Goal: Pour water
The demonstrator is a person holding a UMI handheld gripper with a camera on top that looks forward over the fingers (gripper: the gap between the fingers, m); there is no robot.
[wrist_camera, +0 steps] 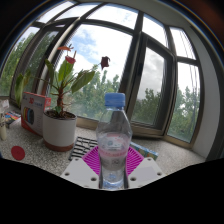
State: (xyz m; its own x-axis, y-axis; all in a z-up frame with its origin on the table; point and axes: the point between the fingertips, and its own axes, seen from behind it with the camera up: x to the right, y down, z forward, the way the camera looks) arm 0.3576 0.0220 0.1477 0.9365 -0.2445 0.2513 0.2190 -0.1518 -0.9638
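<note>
With tongs (113, 165) pinching the capped water bottle (113, 140) upright, grasp step looks done; next: uncap, find a vessel.

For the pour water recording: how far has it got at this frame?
Early stage. Done: the hand-held gripper has reached the water bottle, which stands upright between its pink pads. In hand: the grasp; whether both fingers press the bottle cannot be told. Left: the blue cap is still on, the bottle is untilted, and no receiving vessel is evident beyond the potted plant on the sill.
</note>
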